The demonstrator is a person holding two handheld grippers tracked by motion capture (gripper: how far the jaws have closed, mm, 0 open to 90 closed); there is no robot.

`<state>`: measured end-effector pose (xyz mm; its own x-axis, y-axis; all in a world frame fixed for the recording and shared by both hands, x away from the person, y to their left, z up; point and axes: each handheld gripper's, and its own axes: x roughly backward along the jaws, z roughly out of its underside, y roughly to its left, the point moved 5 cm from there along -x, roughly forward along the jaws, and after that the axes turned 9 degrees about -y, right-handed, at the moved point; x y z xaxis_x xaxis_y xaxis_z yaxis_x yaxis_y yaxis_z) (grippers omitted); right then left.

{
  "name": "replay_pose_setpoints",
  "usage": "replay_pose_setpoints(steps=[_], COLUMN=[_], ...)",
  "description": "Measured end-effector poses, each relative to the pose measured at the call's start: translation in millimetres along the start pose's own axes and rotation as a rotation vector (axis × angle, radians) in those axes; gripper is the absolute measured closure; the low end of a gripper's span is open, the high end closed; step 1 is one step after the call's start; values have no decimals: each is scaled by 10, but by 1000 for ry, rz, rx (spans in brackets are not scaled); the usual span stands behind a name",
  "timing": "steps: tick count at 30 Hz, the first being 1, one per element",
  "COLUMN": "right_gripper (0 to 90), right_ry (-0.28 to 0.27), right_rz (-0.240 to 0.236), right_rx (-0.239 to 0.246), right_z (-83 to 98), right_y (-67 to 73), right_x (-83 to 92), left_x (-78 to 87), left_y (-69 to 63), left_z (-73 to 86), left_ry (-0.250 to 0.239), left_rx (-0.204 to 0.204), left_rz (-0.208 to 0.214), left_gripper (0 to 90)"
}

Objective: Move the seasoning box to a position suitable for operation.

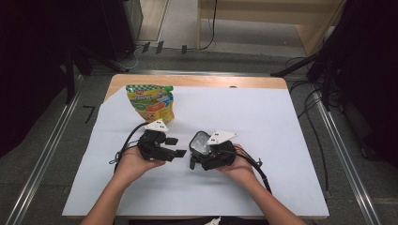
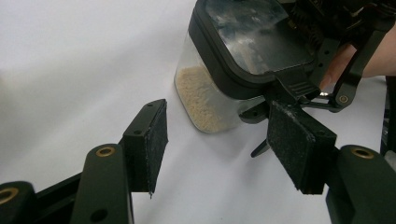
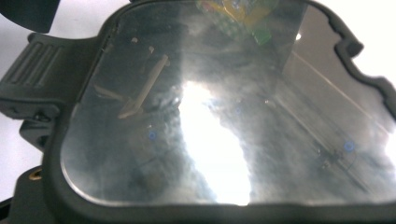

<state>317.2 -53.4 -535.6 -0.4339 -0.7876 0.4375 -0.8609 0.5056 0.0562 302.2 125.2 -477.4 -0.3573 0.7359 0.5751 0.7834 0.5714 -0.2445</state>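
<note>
STAGE: we hold the clear plastic container with black-framed lid (image 1: pixel 201 144), some pale grains inside, pinched in our right gripper (image 1: pixel 212 155) | left gripper (image 1: pixel 172 146) spread, empty, just beside its latch; lid on | LEFT: opening; yellow-green snack pouch (image 1: pixel 151 103) waits untouched

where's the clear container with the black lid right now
In the high view the clear container sits mid-table on the white sheet, at the right gripper, just right of the open left gripper.
</note>
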Motion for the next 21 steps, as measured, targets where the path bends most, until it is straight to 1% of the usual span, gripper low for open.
replay_pose_setpoints(steps=[4,6,8,10,11,13,14,15,17,18,21], right_gripper=[152,152,153,156,156,171,171,192,209,209,229], right_ry=[7,24,27,28,28,31,31,33,35,35,37], right_rz=[-2,-5,-5,-1,-1,-12,-12,-13,-14,-14,-23], right_rx=[-6,-7,-4,5,5,-1,-1,-11,-24,-24,-60], right_z=[21,47,53,56,56,61,61,71,80,80,97], right_y=[-5,-10,-9,-11,-11,-16,-16,-20,-30,-30,-39], right_x=[23,68,91,179,179,274,274,348,431,431,556], left_x=[4,8,7,5,5,-1,-1,-3,-10,-13,-29], left_y=[4,13,14,20,20,22,22,21,18,17,16], left_z=[-5,-11,-14,-26,-26,-37,-37,-41,-48,-53,-53], left_ry=[-3,-6,-8,-11,-11,-13,-13,-11,-14,-15,-12], left_rx=[1,3,4,5,5,5,5,3,5,4,2], left_rz=[-1,1,2,3,3,4,4,3,6,8,12], left_gripper=[390,390,390,390,390,390,390,390,390,390,390])
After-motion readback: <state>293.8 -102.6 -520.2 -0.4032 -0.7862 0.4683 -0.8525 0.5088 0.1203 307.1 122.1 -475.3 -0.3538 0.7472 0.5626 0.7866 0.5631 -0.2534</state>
